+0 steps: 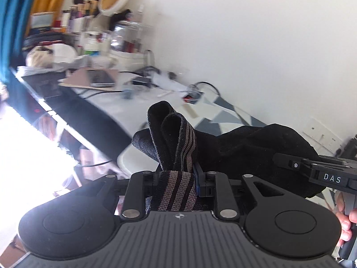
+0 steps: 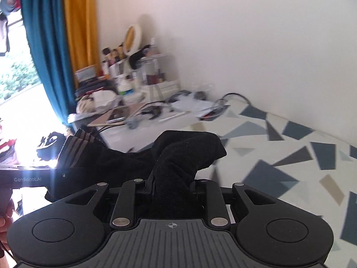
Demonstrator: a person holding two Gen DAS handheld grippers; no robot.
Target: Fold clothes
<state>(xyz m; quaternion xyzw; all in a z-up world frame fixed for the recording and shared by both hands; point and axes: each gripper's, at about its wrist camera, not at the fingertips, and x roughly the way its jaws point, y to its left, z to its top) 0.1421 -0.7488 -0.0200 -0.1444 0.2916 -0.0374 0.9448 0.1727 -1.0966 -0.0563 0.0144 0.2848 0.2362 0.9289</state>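
Observation:
A black sock (image 1: 256, 147) with a brown-striped cuff (image 1: 178, 192) hangs in the air between both grippers. My left gripper (image 1: 178, 178) is shut on the striped cuff end, which bunches up above the jaws. In the right wrist view my right gripper (image 2: 173, 185) is shut on the sock's plain black end (image 2: 178, 163). The cuff (image 2: 75, 149) and the left gripper's body (image 2: 29, 179) show at that view's left. The right gripper's body (image 1: 323, 174) reaches in from the right of the left wrist view. The fingertips are hidden by fabric.
Below lies a bed with a grey and blue triangle-patterned sheet (image 2: 290, 156). A cluttered white desk (image 2: 142, 114) with jars, cables and a round mirror (image 2: 132, 38) stands by the wall. Teal and orange curtains (image 2: 44, 44) hang at the left. A person's fingers (image 1: 345, 223) hold the right handle.

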